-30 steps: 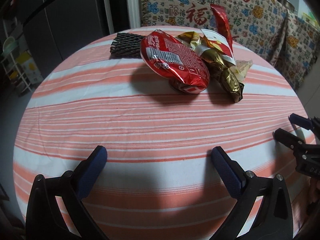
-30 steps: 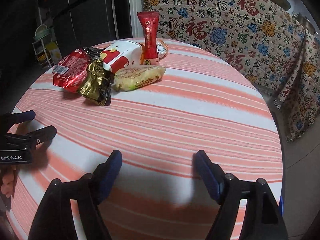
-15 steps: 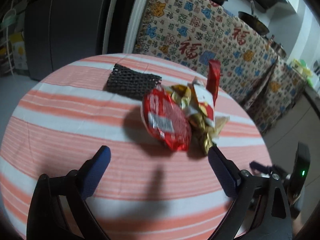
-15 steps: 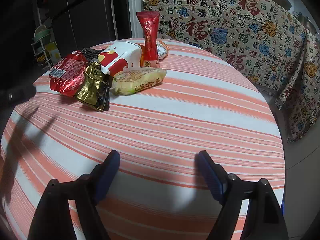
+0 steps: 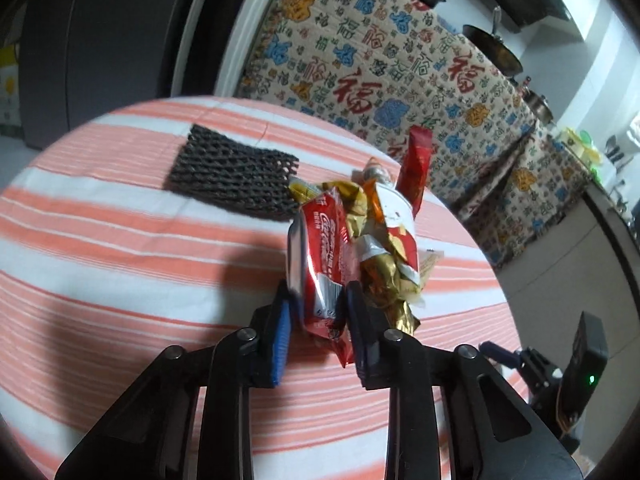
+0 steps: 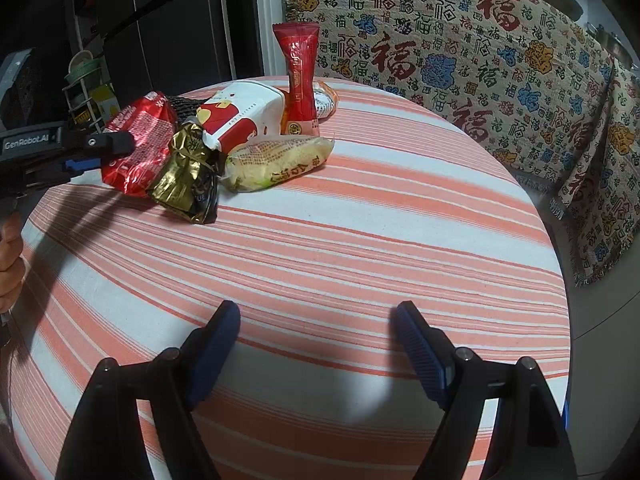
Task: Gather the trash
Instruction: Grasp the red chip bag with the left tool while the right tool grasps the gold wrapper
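My left gripper (image 5: pixel 316 312) is clamped on the red snack bag (image 5: pixel 324 264), the pile's nearest piece. My right gripper (image 6: pixel 318 344) hangs wide apart, empty. Ahead lie the gold wrapper (image 6: pixel 188 176), white bag (image 6: pixel 240 114), everything uncollected.

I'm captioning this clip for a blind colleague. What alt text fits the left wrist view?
The left gripper is closed on a crumpled red snack wrapper at the edge of a trash pile on a round table with an orange-striped cloth. A black foam net lies behind the pile.
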